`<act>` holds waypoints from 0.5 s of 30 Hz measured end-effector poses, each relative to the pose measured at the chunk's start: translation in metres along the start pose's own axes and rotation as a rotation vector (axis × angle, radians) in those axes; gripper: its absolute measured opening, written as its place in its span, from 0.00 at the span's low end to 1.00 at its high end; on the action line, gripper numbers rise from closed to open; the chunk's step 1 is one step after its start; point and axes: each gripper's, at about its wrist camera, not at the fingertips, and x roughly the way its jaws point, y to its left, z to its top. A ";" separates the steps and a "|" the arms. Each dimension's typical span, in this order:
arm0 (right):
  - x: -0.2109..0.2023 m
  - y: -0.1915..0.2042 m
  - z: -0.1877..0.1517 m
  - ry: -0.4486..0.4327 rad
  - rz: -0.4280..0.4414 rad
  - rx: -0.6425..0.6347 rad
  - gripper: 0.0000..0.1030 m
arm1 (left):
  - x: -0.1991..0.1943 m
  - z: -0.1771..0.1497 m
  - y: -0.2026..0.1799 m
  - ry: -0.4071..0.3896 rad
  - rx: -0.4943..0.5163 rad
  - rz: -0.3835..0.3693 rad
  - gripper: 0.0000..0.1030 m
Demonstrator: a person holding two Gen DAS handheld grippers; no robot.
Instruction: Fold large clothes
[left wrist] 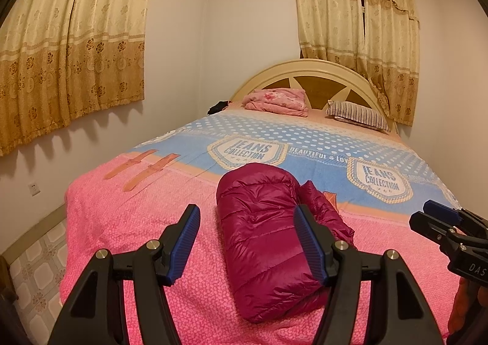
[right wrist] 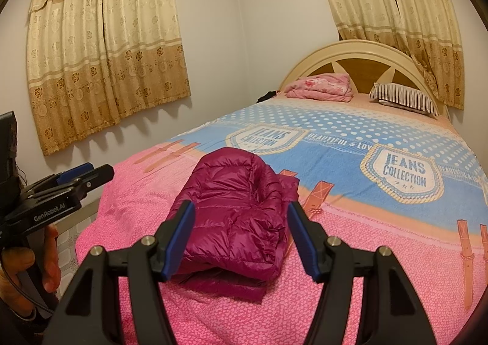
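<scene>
1. So the puffer jacket (left wrist: 268,238) is pretty much a done bundle — magenta, quilted, folded into a thick block lying on the pink end of the bedspread (left wrist: 128,223), near the foot of the bed.
2. My left gripper (left wrist: 247,241) has its jaws apart with nothing in them. It's hanging just short of the bundle, not touching it as far as I can tell.
3. Same on the other side: my right gripper (right wrist: 241,238) is spread apart and empty, pointed at the near end of the jacket from a bit further right.
4. From the right camera I can see stacked layers at the near edge, so several folds look finished. One bit pokes out on the right side of the bundle — maybe a sleeve or hem, hard to say.
5. What's left, I reckon: tuck that loose bit in, maybe press the puff down so it doesn't spring open. Otherwise this one looks nearly finished.
6. No other large clothes waiting nearby. There's only a folded pink blanket (left wrist: 276,101) and striped pillow (left wrist: 360,115) up by the headboard (left wrist: 305,69).
</scene>
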 end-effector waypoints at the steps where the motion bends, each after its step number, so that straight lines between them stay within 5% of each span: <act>1: 0.000 0.001 0.000 0.001 0.000 0.000 0.64 | 0.001 0.000 0.000 0.001 0.000 0.000 0.63; 15: 0.002 0.004 -0.005 0.008 0.001 0.000 0.64 | -0.002 -0.002 -0.012 -0.020 0.051 0.017 0.63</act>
